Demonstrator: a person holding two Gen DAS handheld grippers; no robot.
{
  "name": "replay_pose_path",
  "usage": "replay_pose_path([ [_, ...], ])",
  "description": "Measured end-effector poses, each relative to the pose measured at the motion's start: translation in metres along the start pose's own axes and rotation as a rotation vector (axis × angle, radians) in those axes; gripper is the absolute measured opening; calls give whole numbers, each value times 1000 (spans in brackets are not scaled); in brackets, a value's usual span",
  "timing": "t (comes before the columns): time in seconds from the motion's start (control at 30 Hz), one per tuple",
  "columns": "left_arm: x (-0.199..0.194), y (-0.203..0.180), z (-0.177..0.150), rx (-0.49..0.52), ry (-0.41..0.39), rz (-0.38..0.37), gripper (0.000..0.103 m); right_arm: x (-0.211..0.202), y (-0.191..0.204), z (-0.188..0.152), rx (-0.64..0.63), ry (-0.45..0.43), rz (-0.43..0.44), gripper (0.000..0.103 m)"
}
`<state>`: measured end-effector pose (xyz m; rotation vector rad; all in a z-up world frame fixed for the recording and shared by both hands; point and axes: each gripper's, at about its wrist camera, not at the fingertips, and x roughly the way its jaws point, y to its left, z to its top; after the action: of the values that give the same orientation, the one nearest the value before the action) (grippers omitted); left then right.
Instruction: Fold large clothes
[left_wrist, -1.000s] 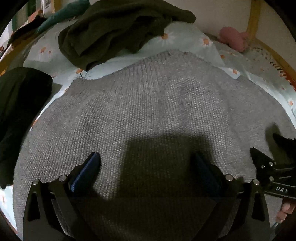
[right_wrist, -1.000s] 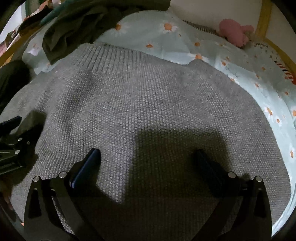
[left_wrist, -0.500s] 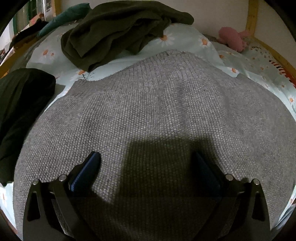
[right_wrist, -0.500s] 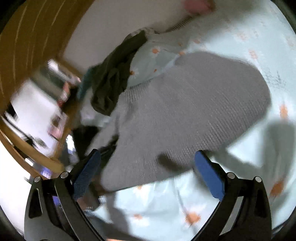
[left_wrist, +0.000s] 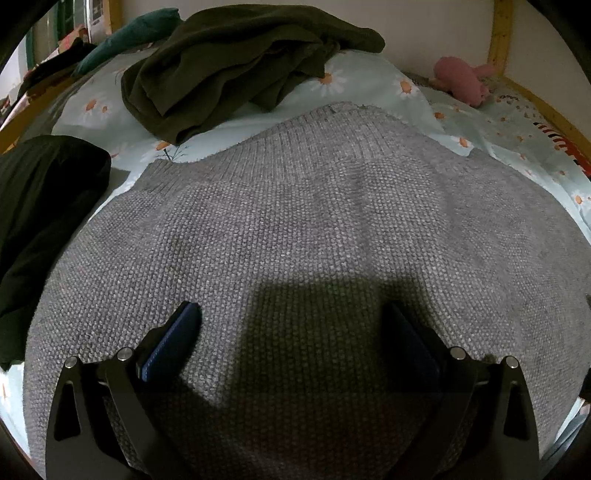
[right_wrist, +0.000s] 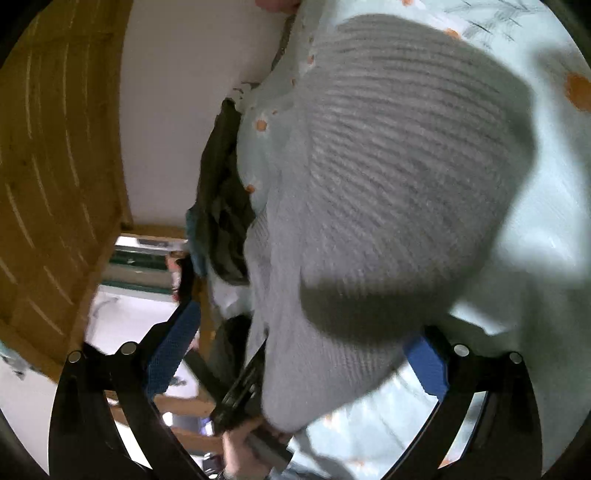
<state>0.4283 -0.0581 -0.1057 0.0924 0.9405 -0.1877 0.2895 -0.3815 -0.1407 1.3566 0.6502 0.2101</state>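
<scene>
A grey knitted sweater (left_wrist: 314, 229) lies spread flat on the daisy-print bedsheet (left_wrist: 373, 85), its ribbed hem at the far side. My left gripper (left_wrist: 293, 325) hovers low over its near part, jaws wide open and empty. In the right wrist view the sweater (right_wrist: 388, 177) appears rolled sideways and blurred. My right gripper (right_wrist: 303, 332) is open and empty, over the sweater's side edge. The other gripper (right_wrist: 243, 391) and the hand holding it show low in that view.
A dark olive garment (left_wrist: 236, 62) is heaped beyond the sweater. A black garment (left_wrist: 40, 206) lies at the left. A pink plush toy (left_wrist: 461, 81) sits by the wooden bed frame (left_wrist: 502, 37) at the far right. A wooden panel (right_wrist: 62, 155) fills the right view's left.
My right gripper swung away from over the sweater and rolled sideways, now viewing its edge, the wall and room. My left gripper stayed almost still, drawing back slightly.
</scene>
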Motion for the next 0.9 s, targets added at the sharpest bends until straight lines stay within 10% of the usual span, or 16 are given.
replay_pose_path([
  [0.17,-1,0,-1,-1,-3,1,99,22,21,9,-104,-54,-105,100],
  [0.27,-2,0,-3,-4,-8,7,99,16,24,7,-114,-104,-235,31],
  [0.5,-12,-18,-13,25,-8,-17,99,-40,52,-26,-216,-192,-164,28],
  [0.7,-17,-69,-22,97,4,-32,99,-73,135,-80,-684,-372,-403,28],
  [0.9,-46,-55,-22,23,-17,-83,98,-51,168,-111,-855,-401,-510,28],
])
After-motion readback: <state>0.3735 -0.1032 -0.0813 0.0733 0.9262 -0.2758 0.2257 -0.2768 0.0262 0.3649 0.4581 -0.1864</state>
